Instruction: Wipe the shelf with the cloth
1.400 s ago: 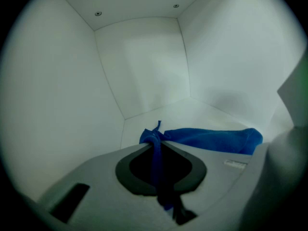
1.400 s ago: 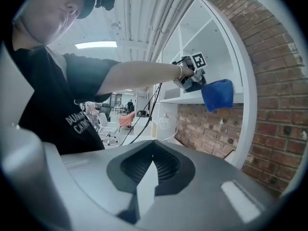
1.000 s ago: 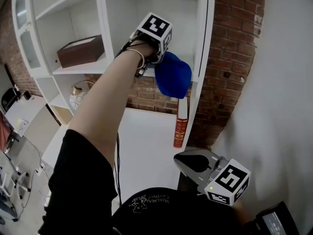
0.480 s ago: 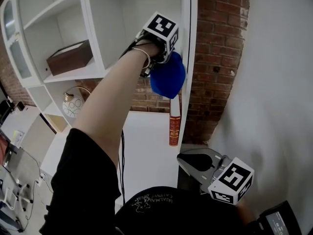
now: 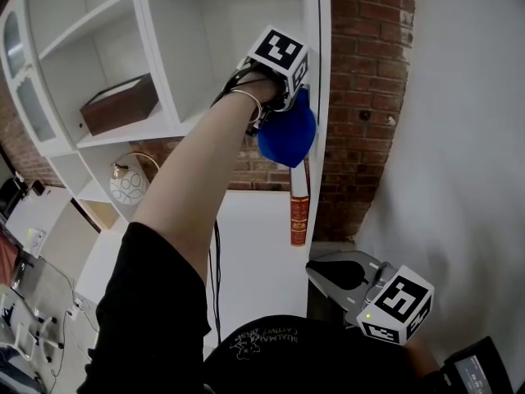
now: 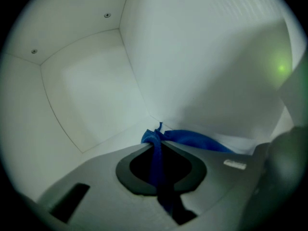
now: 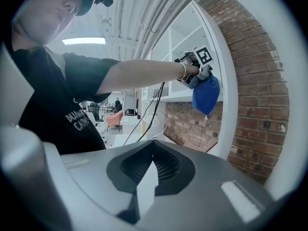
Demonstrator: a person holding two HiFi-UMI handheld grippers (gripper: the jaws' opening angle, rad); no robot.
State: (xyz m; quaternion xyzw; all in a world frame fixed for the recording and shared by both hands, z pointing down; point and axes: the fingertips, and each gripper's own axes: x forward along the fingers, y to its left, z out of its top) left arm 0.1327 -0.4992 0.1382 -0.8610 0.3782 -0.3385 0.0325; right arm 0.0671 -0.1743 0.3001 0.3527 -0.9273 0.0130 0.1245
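Up in the shelf's (image 5: pixel 190 120) right bay, the left gripper (image 6: pixel 158 139) has its jaws pinched tight on the cloth (image 5: pixel 287 134). The cloth bunches below and right of them, by the right upright, so the unwiped board lies leftward. Low right, the right gripper (image 7: pixel 150 170) is closed, empty.

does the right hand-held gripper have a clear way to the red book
Probably yes: the right hand-held gripper is shut and empty, with nothing between it and the upright red book.
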